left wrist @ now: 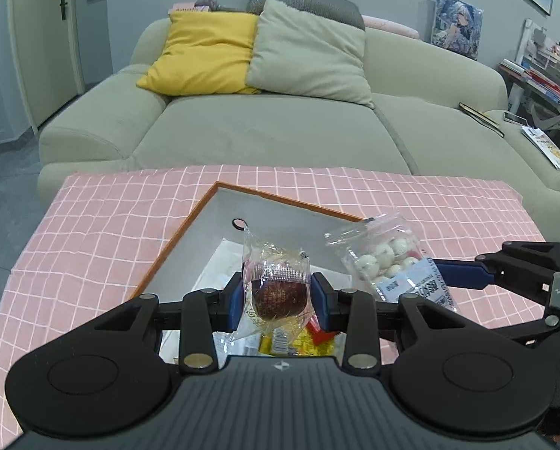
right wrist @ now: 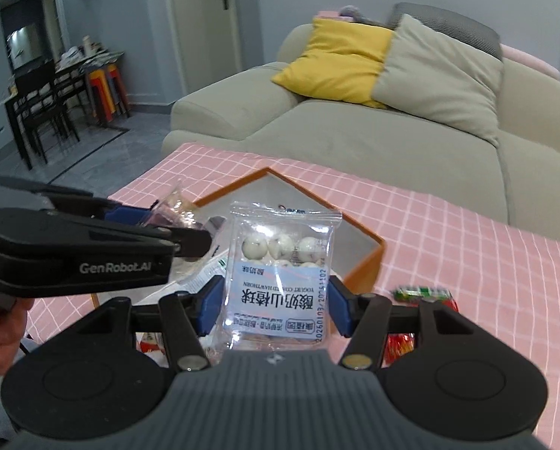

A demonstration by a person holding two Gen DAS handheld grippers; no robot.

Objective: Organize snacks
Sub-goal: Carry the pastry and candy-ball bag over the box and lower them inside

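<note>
Two snack packets (left wrist: 278, 292) (right wrist: 280, 277), one orange-rimmed box (left wrist: 182, 232)

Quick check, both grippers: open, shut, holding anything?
Left gripper: shut on a clear-wrapped brown round snack.
Right gripper: shut on a bag of yogurt-coated hawthorn balls.

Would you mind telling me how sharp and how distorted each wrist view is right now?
Left wrist view: sharp, the brown pastry packet in the left gripper crisp; fisheye bends the pink checked cloth lines. Right wrist view: the yogurt hawthorn ball bag in the right gripper reads clearly, but the green wrapper and yellow cushion are motion-smeared.
</note>
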